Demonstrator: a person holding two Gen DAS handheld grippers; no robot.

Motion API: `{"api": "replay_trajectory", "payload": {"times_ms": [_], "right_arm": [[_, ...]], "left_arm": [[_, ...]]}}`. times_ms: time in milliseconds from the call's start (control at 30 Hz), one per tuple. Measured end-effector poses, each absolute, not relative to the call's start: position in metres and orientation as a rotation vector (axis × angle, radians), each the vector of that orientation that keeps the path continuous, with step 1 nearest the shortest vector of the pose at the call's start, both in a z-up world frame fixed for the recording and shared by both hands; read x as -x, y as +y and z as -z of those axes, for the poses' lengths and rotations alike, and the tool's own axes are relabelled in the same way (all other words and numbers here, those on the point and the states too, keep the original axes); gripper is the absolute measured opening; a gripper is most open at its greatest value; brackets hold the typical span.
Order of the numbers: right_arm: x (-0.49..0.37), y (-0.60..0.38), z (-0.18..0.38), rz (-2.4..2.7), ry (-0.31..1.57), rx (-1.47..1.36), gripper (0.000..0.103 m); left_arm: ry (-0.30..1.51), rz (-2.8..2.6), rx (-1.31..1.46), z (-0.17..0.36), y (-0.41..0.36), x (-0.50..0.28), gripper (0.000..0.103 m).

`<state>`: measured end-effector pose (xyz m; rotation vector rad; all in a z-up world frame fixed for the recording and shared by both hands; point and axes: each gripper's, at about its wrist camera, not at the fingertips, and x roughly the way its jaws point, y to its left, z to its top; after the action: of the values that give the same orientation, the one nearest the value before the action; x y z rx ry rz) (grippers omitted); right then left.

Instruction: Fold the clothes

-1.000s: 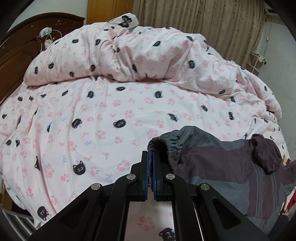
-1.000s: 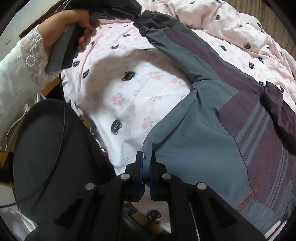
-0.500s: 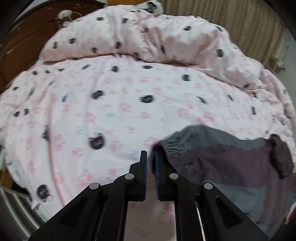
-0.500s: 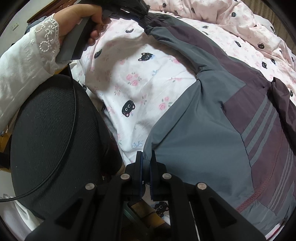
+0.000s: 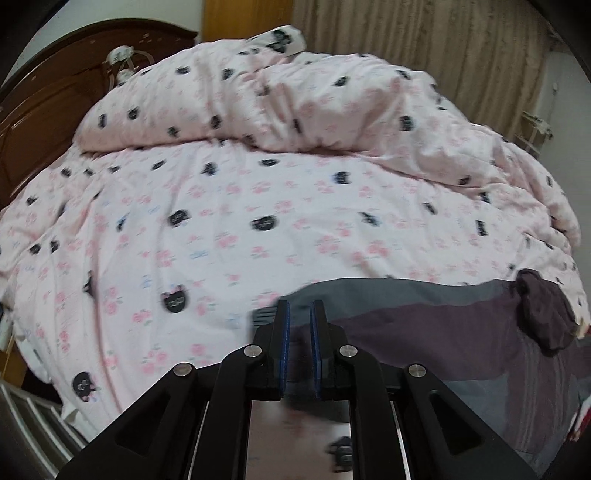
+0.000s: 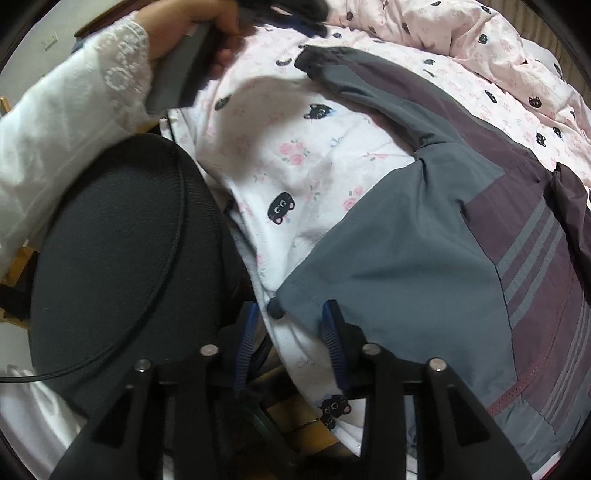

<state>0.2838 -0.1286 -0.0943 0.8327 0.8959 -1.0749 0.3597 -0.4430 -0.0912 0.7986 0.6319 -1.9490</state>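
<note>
A grey and maroon jacket (image 6: 406, 240) lies spread on the bed, one sleeve stretched toward the far left. My right gripper (image 6: 291, 308) hovers at the jacket's near hem corner; its jaws are opening and the pads stand clear of the fabric and of the small dark toggle (image 6: 275, 308) between them. The sleeve's elastic cuff (image 6: 314, 61) rests flat on the sheet, apart from the left gripper, which a hand (image 6: 207, 22) holds at the top edge. In the left wrist view, my left gripper (image 5: 300, 306) shows a narrow gap over the sleeve (image 5: 424, 321), gripping nothing.
A pink cat-print sheet (image 5: 221, 221) covers the bed, and a matching duvet (image 5: 295, 92) is bunched along the far side. A wooden headboard (image 5: 48, 122) and a curtain (image 5: 424, 37) stand behind. The person's dark lap (image 6: 122, 258) and white lace sleeve (image 6: 74, 110) fill the near left.
The right jaws have sprung apart off the hem corner they pinched. The left jaws have parted and let the sleeve cuff drop onto the sheet.
</note>
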Motion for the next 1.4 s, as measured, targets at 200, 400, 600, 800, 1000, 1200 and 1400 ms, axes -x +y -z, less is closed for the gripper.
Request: {"api": "replay_trajectory", "payload": {"times_ms": [200,400,600,800,1000,1200,1400], "right_arm": [[-0.236,-0.111,0.065,1.183,0.757,-0.850,0.040],[-0.155,-0.093,0.053,1.386,0.647,-0.918,0.042],[-0.097,-0.078,0.058,1.527,0.580,-0.969,0.043],[-0.065,-0.066,0.062,1.614,0.554,-0.916,0.052],[-0.039,-0.076,0.074,1.713,0.618,-0.770,0.061],[0.004,-0.093,0.086,1.745,0.505,-0.796,0.062],[0.043,-0.096,0.095,1.707,0.331,-0.895,0.062]], "left_arm": [[0.578,2.134,-0.819,0.076,-0.407,-0.301,0.024],[0.532,2.297,-0.846,0.074,-0.371,-0.241,0.030],[0.484,2.420,-0.869,0.083,-0.341,-0.185,0.038],[0.525,2.509,-0.896,0.098,-0.328,-0.147,0.044],[0.511,2.546,-0.980,0.115,-0.326,-0.120,0.045],[0.566,2.584,-1.001,0.124,-0.336,-0.108,0.045],[0.555,2.605,-1.049,0.131,-0.334,-0.096,0.045]]}}
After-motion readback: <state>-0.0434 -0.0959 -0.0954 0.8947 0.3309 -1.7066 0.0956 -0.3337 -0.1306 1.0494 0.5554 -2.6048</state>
